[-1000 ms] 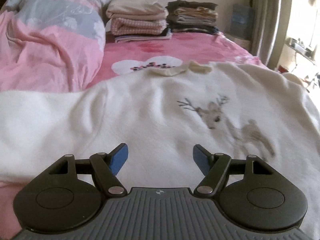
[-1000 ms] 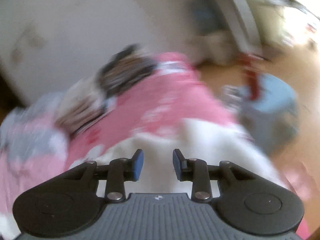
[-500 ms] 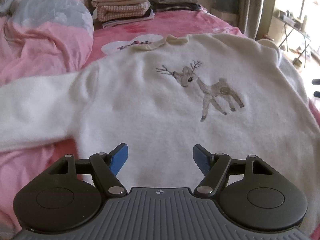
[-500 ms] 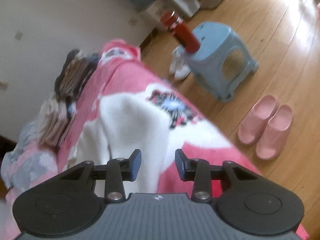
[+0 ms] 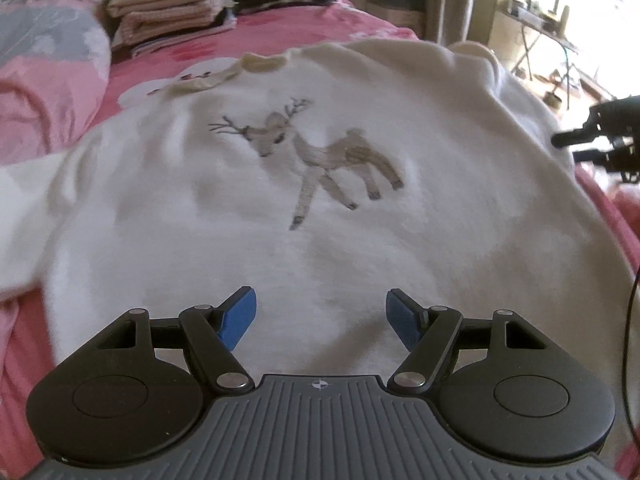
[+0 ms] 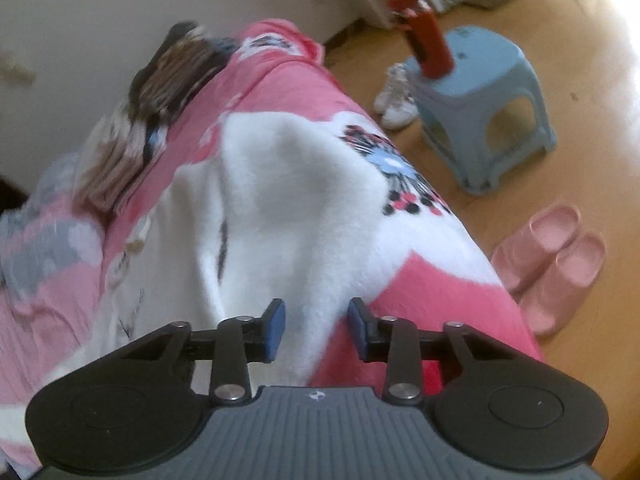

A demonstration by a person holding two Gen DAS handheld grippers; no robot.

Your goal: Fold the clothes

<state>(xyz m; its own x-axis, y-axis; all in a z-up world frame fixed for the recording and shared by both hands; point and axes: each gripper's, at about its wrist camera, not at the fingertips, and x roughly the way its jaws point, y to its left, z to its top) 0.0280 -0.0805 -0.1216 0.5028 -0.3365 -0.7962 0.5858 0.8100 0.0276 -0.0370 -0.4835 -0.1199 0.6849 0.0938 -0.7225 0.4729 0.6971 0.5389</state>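
The fleecy white sweater [image 5: 248, 248] looks soft, light and floppy; left claw [image 5: 320, 316] gapes wide above its hem, right claw [image 6: 316, 328], just narrowing but gripping nothing, straddles its side edge, the likely hold.

One white deer sweater [image 5: 320, 208] on the bed, two stacks of folded clothes [image 5: 224, 0] behind it, one blue stool [image 6: 484, 108], one red bottle [image 6: 428, 48], two pink slippers [image 6: 556, 264], two white shoes [image 6: 394, 98].

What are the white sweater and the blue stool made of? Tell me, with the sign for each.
White sweater: looks like soft fleece or brushed knit, going by its fuzzy matte nap.
Blue stool: probably moulded plastic, going by its smooth, one-piece, slightly glossy surface.
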